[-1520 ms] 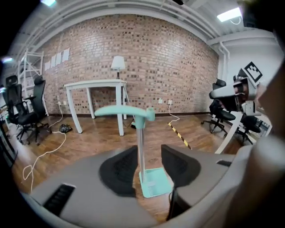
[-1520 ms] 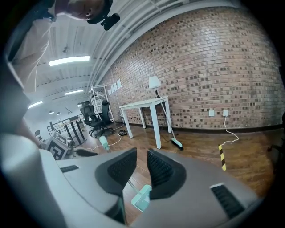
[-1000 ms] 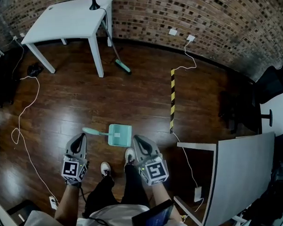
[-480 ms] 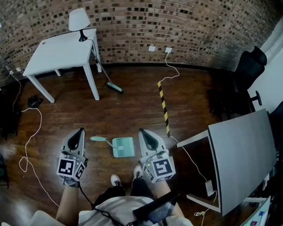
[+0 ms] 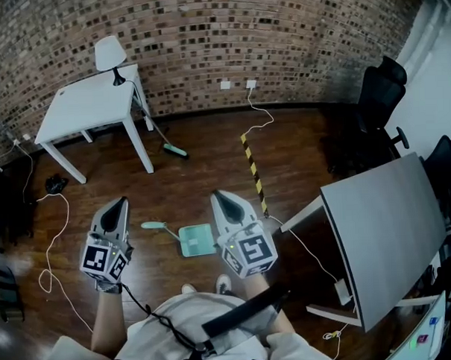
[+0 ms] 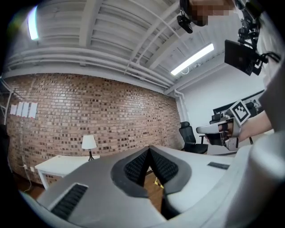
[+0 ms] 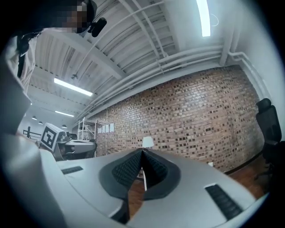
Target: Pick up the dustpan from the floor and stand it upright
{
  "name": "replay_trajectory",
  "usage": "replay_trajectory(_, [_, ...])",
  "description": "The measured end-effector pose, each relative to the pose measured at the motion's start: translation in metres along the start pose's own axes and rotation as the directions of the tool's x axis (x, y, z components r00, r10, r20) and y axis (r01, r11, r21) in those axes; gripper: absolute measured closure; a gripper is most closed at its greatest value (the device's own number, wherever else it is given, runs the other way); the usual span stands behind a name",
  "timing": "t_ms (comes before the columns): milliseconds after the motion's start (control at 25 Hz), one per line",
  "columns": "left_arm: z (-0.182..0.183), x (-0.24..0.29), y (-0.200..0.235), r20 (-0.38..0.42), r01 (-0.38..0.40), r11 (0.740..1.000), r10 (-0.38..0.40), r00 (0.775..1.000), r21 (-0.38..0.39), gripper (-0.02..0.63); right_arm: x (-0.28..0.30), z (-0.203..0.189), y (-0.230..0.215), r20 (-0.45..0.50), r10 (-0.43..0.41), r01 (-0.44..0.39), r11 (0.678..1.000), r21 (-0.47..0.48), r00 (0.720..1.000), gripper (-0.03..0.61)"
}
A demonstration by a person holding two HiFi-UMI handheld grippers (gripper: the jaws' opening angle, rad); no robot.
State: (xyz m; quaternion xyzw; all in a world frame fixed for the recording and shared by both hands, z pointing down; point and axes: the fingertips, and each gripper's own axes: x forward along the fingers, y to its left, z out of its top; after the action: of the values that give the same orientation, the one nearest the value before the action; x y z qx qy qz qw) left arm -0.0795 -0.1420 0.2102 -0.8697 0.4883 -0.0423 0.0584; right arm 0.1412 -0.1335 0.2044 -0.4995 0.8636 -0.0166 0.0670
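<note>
A mint-green dustpan (image 5: 194, 239) lies flat on the wooden floor between my two grippers in the head view, its handle (image 5: 156, 226) pointing left. My left gripper (image 5: 120, 202) is held high to the left of it, shut and empty. My right gripper (image 5: 216, 195) is held high at the pan's right edge and covers part of it, also shut and empty. Both point level toward the brick wall. In the left gripper view the jaws (image 6: 149, 149) meet at the tip; the right gripper view shows its jaws (image 7: 142, 152) closed too. The dustpan shows in neither gripper view.
A white table (image 5: 88, 103) with a lamp (image 5: 109, 54) stands at the back left, a broom (image 5: 166, 141) leaning on it. A yellow-black floor strip (image 5: 252, 170) runs right of the pan. A grey desk (image 5: 388, 235) stands at right, office chairs (image 5: 375, 102) behind it. Cables (image 5: 53, 239) trail on the left.
Both grippers have risen and tipped from pointing down to level. The head view has lifted, so more of the brick wall and the lamp show and the dustpan looks smaller.
</note>
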Motion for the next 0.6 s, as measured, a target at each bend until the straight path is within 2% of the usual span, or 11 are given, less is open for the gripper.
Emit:
replay_trajectory(360, [0.005,-0.005,0.005,-0.009,-0.019,0.999,0.018,1.0,-0.047,0.623,0.003,0.022,0.004,0.034,-0.035,0.037,0.999,-0.03,0.999,0.591])
replay_trajectory(600, [-0.006,-0.037,0.008,-0.033,0.016,0.998,-0.018,0.999,-0.063,0.624,-0.015,0.018,0.029,-0.023,-0.09,0.089,0.996,-0.016,0.996,0.595])
